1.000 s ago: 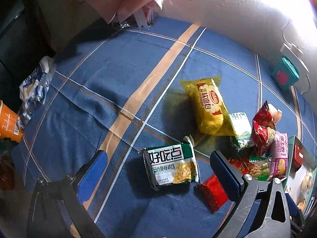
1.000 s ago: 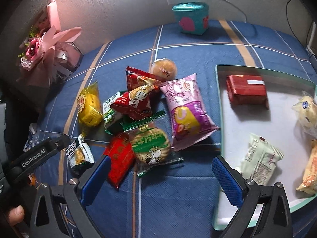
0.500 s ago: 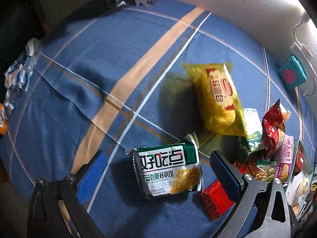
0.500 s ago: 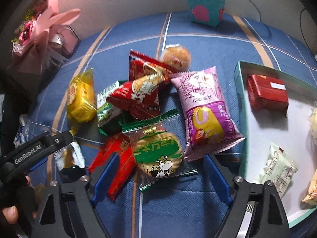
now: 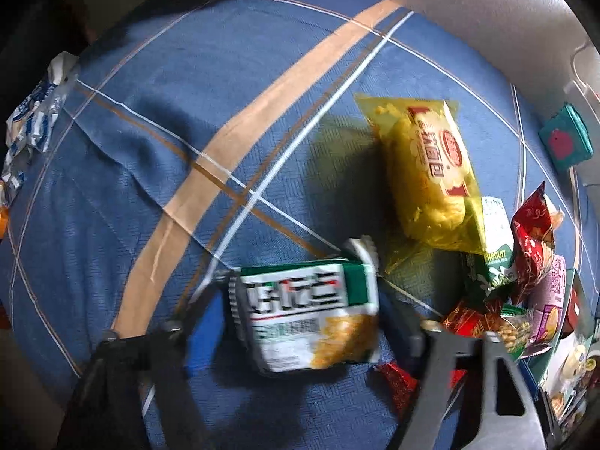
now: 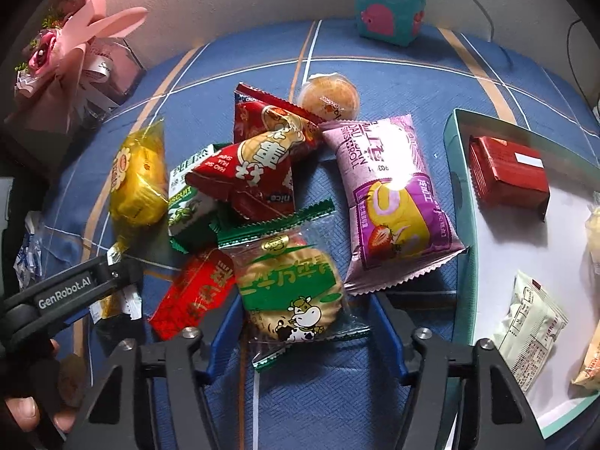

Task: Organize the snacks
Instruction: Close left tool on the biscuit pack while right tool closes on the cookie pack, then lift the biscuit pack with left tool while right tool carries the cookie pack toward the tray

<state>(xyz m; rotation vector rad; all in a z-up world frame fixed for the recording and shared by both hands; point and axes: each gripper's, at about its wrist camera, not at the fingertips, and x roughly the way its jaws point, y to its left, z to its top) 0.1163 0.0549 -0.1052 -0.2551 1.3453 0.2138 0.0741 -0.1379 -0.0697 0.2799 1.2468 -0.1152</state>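
Fingers [image 6: 305, 322] w/ blue pads straddle crinkly round-biscuit pkt [image 6: 294, 292].

I see a blue tablecloth [image 6: 393, 86] crossed by tan and white stripes. Snack colours: yellow packet [image 6: 138, 183], green-and-white biscuit pack [image 6: 187, 206], two red packs with a cartoon print [image 6: 258, 165], purple-pink swiss roll bag [image 6: 390, 202] with a strawberry picture, clear wrapper with green band and cow print [image 6: 296, 285], plain red packet [image 6: 191, 292]. Green-white-yellow pack [image 5: 303, 318] in my left view. Teal tray [image 6: 459, 202] with a white floor, dark red box [image 6: 506, 172] in it. Teal box with a pink blob [image 6: 386, 11]
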